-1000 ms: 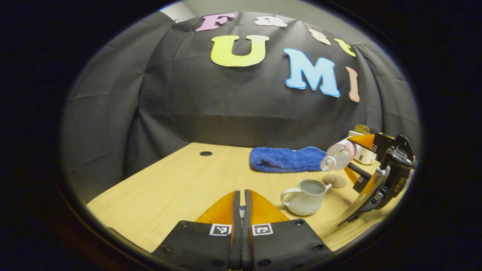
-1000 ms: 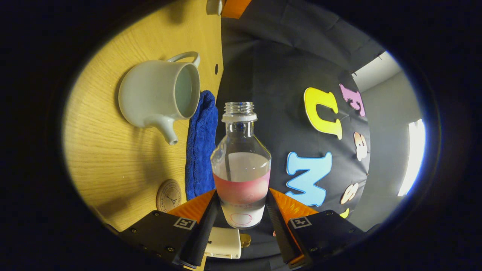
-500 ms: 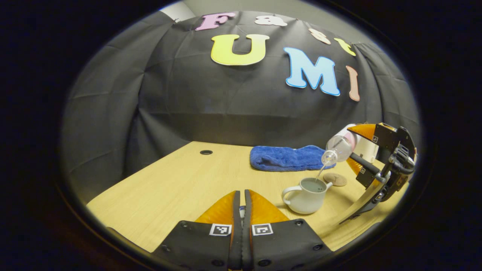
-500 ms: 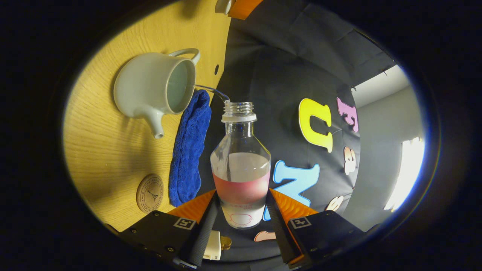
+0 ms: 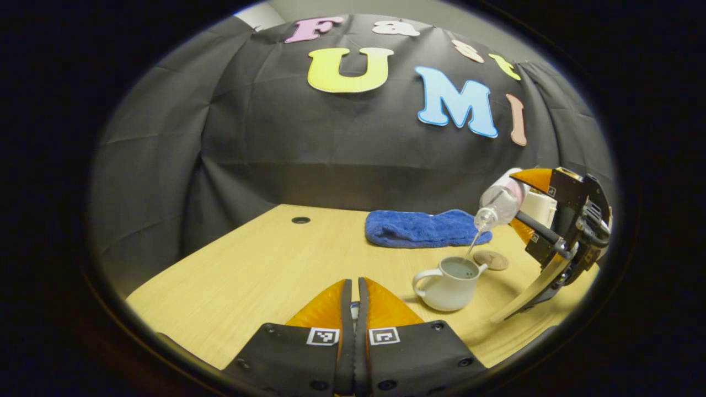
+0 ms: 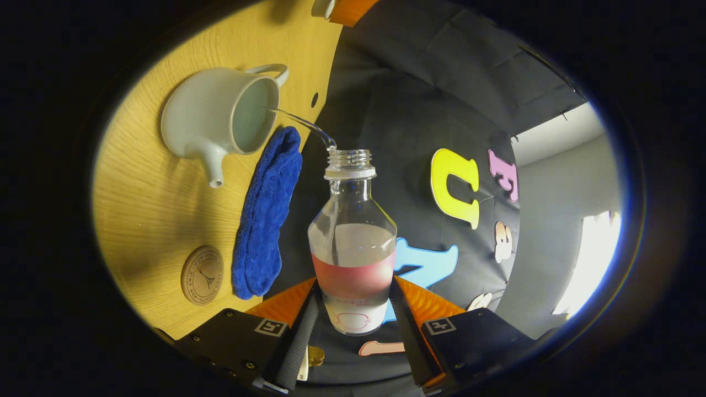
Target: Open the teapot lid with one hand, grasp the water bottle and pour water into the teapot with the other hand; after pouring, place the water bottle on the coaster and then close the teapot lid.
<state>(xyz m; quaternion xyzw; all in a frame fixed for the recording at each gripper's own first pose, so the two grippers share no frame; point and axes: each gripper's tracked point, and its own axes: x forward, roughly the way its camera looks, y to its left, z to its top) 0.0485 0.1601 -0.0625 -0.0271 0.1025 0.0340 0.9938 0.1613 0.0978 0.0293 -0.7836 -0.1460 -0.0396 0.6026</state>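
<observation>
Left gripper view: the left claw (image 5: 354,300) is sitting clenched over the surface (image 5: 265,264) while, far right, the right claw (image 5: 524,212) is tipping a water bottle (image 5: 498,203) above the white teapot (image 5: 449,277), beside the coaster (image 5: 491,259).

Right gripper view: the right claw (image 6: 353,300) is grasping the water bottle (image 6: 353,242), a thin stream (image 6: 300,122) arcing into the lidless teapot (image 6: 212,118) near a blue towel (image 6: 267,212).

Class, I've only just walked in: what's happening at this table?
The right gripper holds a tilted water bottle, and a thin stream runs into the open white teapot on the wooden table. The left gripper is shut on something small, probably the lid. A round coaster waits beside a blue towel.
</observation>
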